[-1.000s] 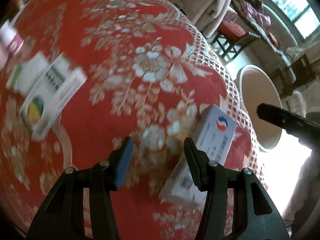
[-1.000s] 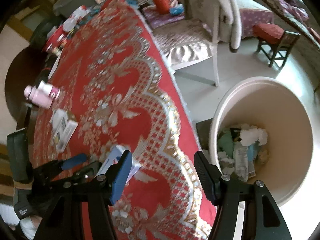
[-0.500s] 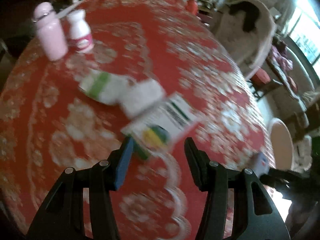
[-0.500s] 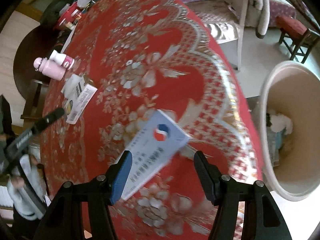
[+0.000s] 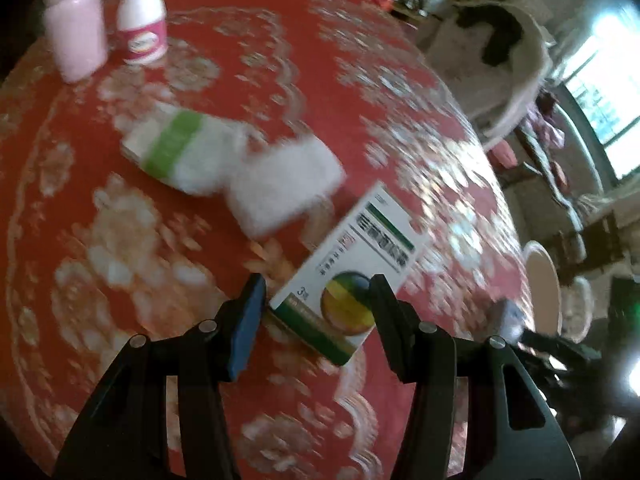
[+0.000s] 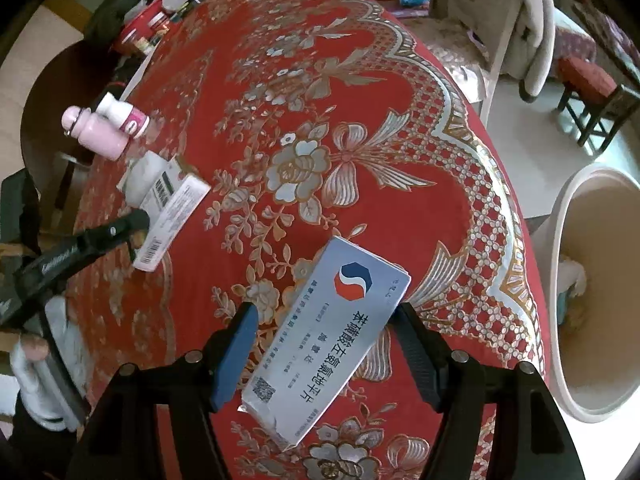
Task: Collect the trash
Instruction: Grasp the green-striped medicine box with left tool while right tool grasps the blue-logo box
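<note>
Right gripper [image 6: 324, 344]: jaws just been opening, spread apart around a grey-white box [image 6: 332, 336], pads not pressing it. Box flat on the red tablecloth [image 6: 360, 128], near the edge beside the cream bin [image 6: 592, 292] (some rubbish inside). Left gripper [image 5: 316, 300]: half open, straddling the near corner of a green-striped box [image 5: 348, 268], grip not closed. Farther along the tablecloth: a white packet [image 5: 236, 168], pink bottle [image 5: 76, 36], small white bottle [image 5: 142, 20].
</note>
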`<state>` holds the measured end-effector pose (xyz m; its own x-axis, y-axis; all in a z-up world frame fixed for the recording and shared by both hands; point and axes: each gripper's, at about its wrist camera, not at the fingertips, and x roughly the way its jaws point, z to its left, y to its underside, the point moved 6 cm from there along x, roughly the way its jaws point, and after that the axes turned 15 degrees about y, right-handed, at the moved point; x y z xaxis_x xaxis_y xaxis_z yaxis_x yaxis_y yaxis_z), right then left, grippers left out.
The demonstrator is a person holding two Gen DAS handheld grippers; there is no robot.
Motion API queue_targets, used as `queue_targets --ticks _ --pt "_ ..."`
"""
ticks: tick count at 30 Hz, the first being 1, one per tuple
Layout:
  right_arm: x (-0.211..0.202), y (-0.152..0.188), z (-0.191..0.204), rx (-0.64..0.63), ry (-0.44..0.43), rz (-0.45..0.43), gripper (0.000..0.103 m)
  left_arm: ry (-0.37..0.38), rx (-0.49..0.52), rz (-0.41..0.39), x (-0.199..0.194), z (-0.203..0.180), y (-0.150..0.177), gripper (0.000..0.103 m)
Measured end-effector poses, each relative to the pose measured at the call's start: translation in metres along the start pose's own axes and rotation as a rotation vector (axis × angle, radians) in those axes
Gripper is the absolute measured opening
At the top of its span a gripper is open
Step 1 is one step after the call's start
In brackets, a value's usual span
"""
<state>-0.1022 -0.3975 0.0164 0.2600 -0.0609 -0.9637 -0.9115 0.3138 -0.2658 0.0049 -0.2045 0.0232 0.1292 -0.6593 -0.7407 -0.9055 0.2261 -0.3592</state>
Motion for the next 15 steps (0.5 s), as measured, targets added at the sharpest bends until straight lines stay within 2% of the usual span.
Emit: queue_targets --ticks 4,7,11,15 --pt "0.002 0.0 0.006 -0.043 0.026 -0.013 0.073 0.036 0.002 0.024 0.003 -0.016 0.011 0.052" --pt "0.003 0.003 0.005 -0.08 0.055 -0.014 0.073 0.097 -0.029 0.039 0.003 -0.027 0.02 0.052" --pt "0.0 0.009 -0.011 -0.11 0.098 -0.013 0.073 0.124 -0.02 0.059 0.003 -0.038 0.031 0.052" --pt "-0.005 0.008 -0.032 -0.059 0.104 -0.015 0.073 0.094 0.004 0.021 -0.005 -0.044 0.028 0.052"
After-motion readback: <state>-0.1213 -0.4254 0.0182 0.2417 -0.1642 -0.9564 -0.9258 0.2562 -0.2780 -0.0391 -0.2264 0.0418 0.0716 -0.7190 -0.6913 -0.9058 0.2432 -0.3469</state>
